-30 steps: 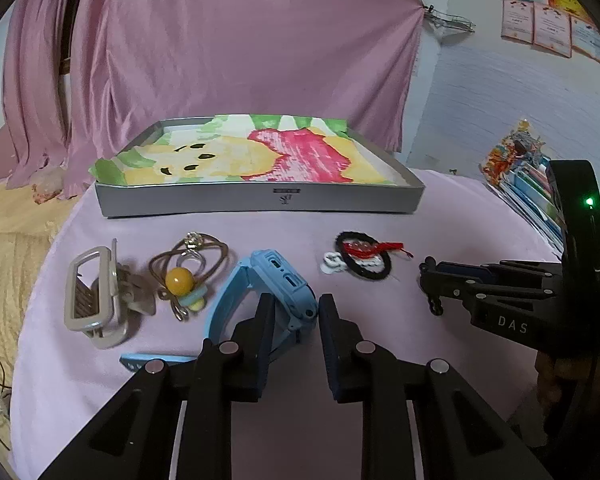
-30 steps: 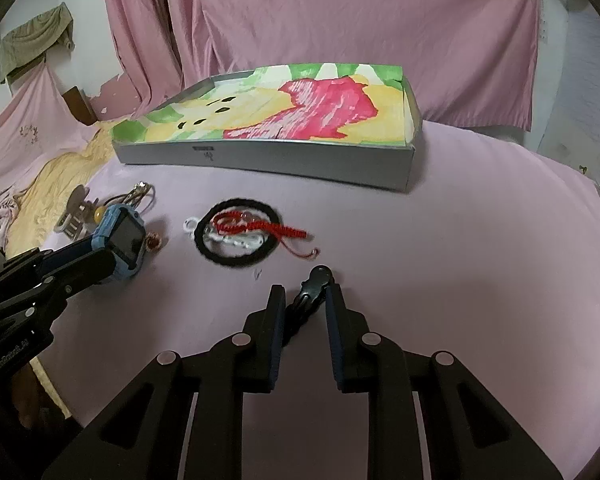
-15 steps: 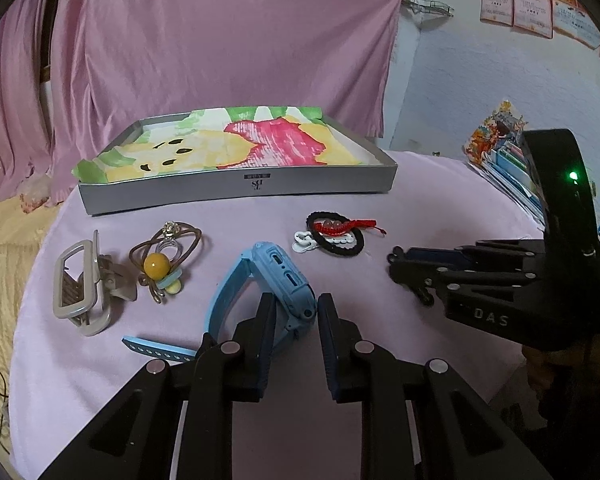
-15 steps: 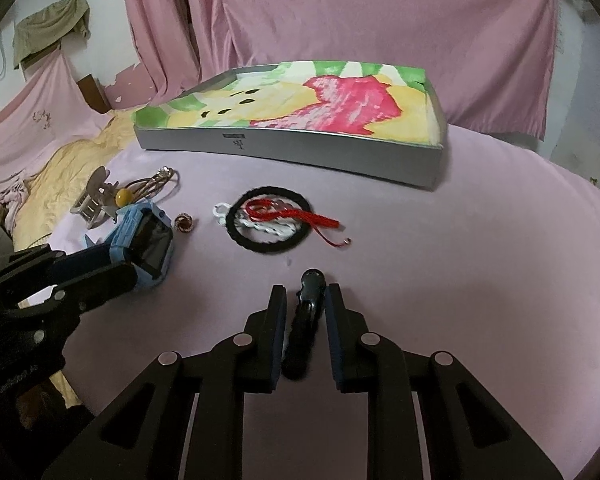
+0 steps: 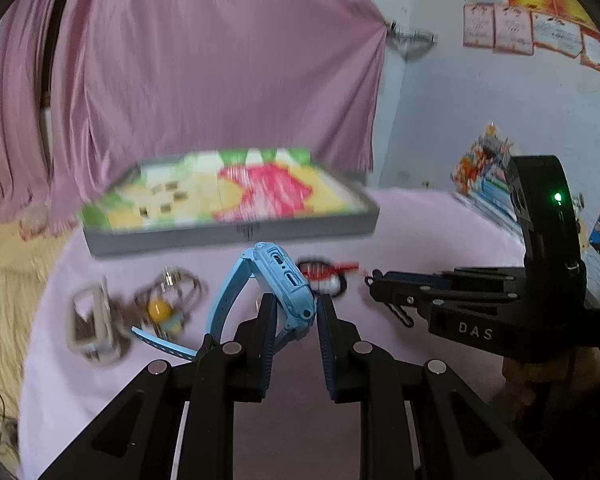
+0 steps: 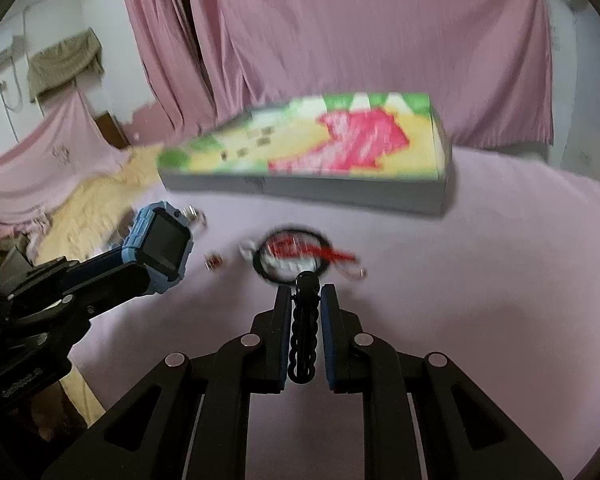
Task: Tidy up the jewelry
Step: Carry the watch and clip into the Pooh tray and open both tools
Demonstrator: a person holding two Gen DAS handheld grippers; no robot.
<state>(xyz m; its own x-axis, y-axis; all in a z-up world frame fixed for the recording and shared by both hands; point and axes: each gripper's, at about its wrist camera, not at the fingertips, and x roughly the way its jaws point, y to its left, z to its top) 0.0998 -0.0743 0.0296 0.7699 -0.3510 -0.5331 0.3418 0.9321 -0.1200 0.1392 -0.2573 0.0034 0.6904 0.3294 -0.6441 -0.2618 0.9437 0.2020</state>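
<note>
Blue watch sits clamped between the fingers of my left gripper, lifted clear of the table, which is round and covered in pale pink cloth. Its case stands on edge, the long side running away from me up toward the tray, screen turned toward my right gripper; the straps hang down to my left, one tail trailing toward the cloth. My right gripper is closed on a black beaded bracelet, its chain of beads lying lengthwise between the fingers and poking out past the tips. Just ahead of those tips lies a black ring with a red cord on the cloth, and beyond it the grey tray lined with a bright yellow, red and green sheet. Left of the watch I see a beige hair clip and a hair tie with a yellow bead, both blurred. Pink curtains hang behind the table, and papers are pinned on the pale wall to my right
</note>
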